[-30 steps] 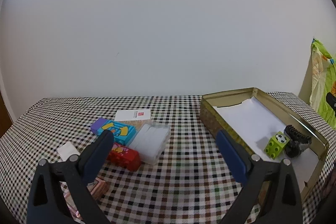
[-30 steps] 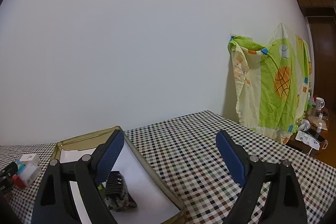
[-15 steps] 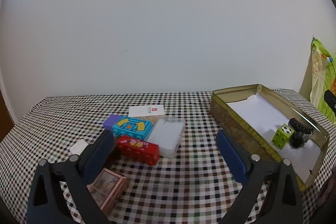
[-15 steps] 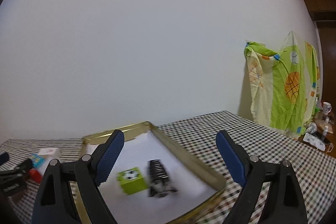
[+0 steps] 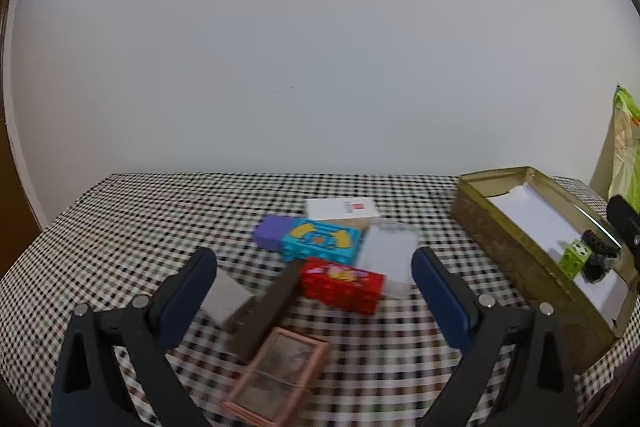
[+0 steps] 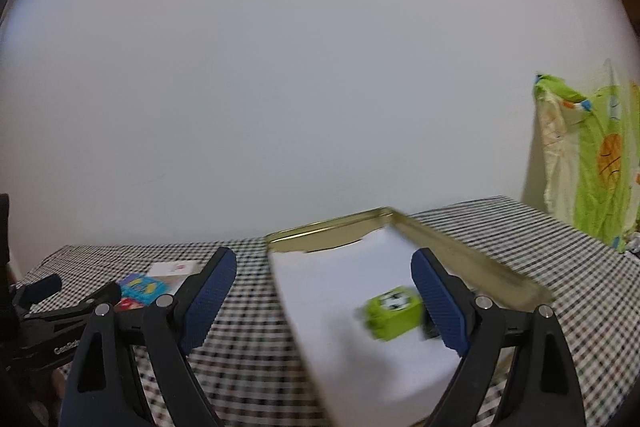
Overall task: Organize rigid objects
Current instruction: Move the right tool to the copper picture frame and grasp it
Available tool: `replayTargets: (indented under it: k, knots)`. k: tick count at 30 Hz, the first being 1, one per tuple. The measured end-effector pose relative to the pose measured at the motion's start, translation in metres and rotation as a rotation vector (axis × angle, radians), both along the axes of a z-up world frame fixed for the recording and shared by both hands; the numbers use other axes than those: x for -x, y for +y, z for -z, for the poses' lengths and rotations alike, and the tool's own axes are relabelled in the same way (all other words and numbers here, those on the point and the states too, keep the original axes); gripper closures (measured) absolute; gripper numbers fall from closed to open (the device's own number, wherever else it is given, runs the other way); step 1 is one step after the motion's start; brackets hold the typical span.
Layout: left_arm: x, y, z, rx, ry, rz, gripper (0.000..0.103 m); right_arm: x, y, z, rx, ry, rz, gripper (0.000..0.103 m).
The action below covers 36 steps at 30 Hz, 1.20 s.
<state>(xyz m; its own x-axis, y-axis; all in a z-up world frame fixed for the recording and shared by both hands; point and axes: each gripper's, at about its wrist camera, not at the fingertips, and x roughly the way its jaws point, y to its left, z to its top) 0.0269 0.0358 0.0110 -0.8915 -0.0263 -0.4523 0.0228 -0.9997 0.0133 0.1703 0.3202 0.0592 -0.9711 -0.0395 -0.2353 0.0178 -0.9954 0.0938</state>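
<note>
The left gripper [image 5: 312, 291] stands wide, with nothing between its blue pads [image 5: 188, 291]. The table [image 5: 132, 227] carries a black-and-white checked cloth, and a red box [image 5: 342, 285] lies on it in the middle of a loose group of things.

Nearer to the camera than the red box lies a pink-framed flat case [image 5: 276, 375], quite blurred. A dark brown bar [image 5: 268, 311] lies aslant, and its far end reaches the left end of the red box. Left of the red box, past the bar, rests a small white block [image 5: 226, 299]. Just behind the red box sits a blue box with yellow shapes [image 5: 320, 241], and a purple block [image 5: 274, 231] is at its left end. A clear plastic case [image 5: 386, 253] lies right of the red box, close to it. Behind the blue box lies a white card box with a red mark [image 5: 342, 207].

Well to the right of the red box stands a gold tin tray [image 5: 504, 251] lined with white paper. Inside it a green cube [image 5: 574, 256] and a small black toy [image 5: 598, 257] sit side by side.

The right gripper [image 6: 322, 301] is also wide and holds nothing. It hangs over the front of the tray [image 6: 472, 259]. The cube [image 6: 394, 311] shows just left of its right pad [image 6: 438, 303], blurred.
</note>
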Motion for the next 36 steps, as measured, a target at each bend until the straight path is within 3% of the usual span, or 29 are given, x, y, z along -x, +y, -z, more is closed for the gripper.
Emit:
replayTargets:
  k: [6,11,17,27,36]
  knots:
    - [0.005,-0.029,0.0,0.005,-0.01,-0.04,0.004,0.005,-0.037,0.004,-0.007,-0.038,-0.077,0.012]
    - [0.011,-0.069,-0.001,0.009,-0.01,-0.134,0.004,0.009,-0.063,0.006,-0.027,-0.061,-0.142,0.012]
    - [0.019,-0.116,-0.001,-0.026,-0.036,-0.246,0.004,0.024,-0.093,0.012,-0.044,-0.156,-0.263,0.012]
    - [0.026,-0.129,0.001,0.007,-0.072,-0.311,0.004,0.026,-0.151,0.036,-0.059,-0.395,-0.548,0.012]
    - [0.028,-0.132,0.0,0.007,-0.075,-0.328,0.004,0.021,-0.205,0.052,-0.212,-0.51,-0.63,0.012]
